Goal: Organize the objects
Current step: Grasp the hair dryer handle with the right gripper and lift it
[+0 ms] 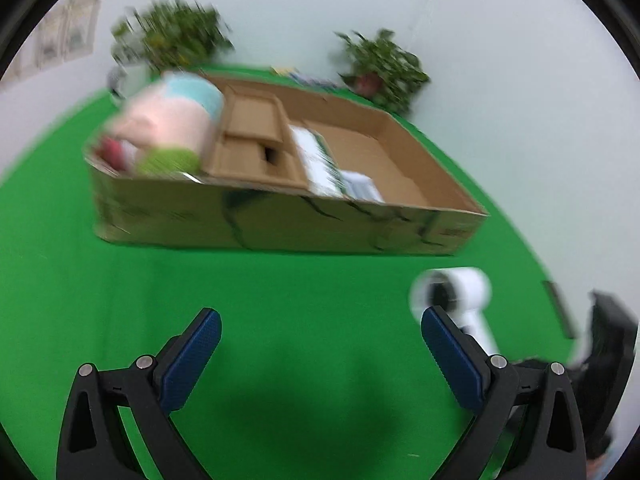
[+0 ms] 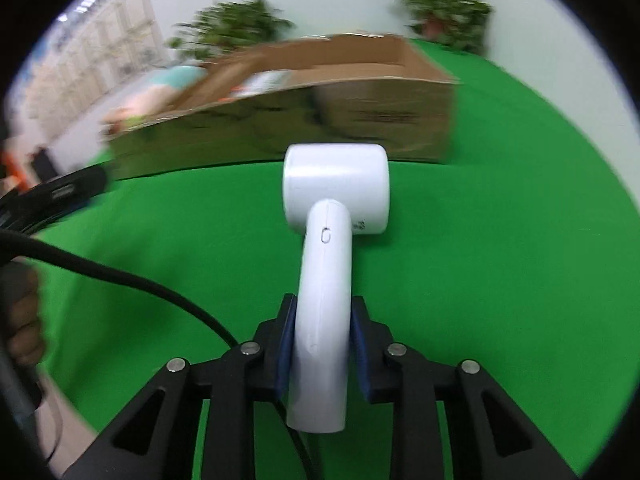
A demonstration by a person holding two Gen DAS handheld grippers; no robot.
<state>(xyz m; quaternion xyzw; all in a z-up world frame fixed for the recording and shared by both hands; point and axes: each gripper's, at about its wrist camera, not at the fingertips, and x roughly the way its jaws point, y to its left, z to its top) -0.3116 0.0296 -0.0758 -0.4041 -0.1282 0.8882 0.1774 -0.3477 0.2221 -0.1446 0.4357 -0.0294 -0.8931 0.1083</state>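
Right gripper (image 2: 320,344) clamps the dryer (image 2: 332,216) handle, not yet boxed. Left gripper (image 1: 320,344) spread, empty. Box (image 1: 280,216) already holds several items.

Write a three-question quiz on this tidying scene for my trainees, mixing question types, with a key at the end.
1. True or false: the right gripper is shut on the white hair dryer.
2. The left gripper is: A) open and holding nothing, B) shut on a box, C) holding a plant.
3. Fill in: the cardboard box stands on a ____ cloth.

Key: 1 true; 2 A; 3 green.
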